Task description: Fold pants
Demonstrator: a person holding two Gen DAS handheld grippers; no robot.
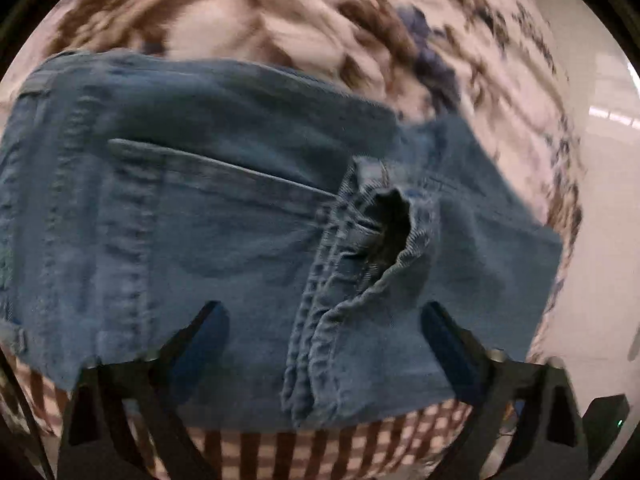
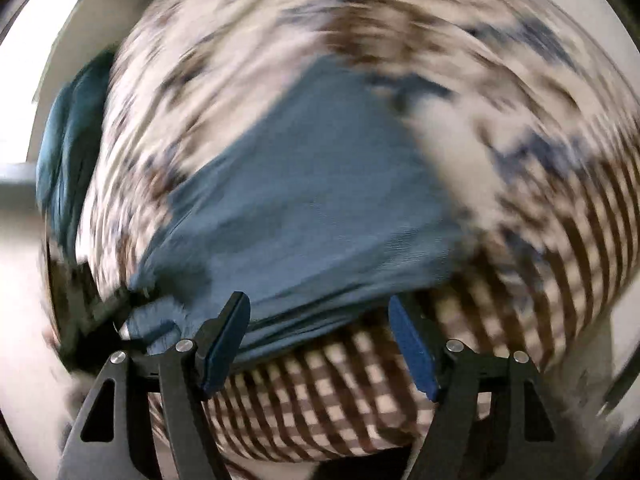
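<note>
Blue denim pants (image 1: 224, 216) lie folded on a cloth with a brown and blue pattern (image 1: 248, 12). A back pocket seam shows on top, and the bunched hems (image 1: 360, 248) rest on the right half. My left gripper (image 1: 324, 316) hangs just above the pants' near edge, its fingers wide apart on either side of the hem stack and pressing on nothing. The right wrist view is blurred: the pants (image 2: 312, 184) fill the middle. My right gripper (image 2: 318, 304) is open over their near edge, with denim and checked cloth showing between the blue pads (image 2: 412, 344).
A brown-and-white checked border (image 2: 340, 392) of the cloth runs along the near side. A pale floor (image 1: 600, 208) lies beyond the cloth's right edge. A dark teal fabric bundle (image 2: 72, 140) sits at the cloth's left edge in the right wrist view.
</note>
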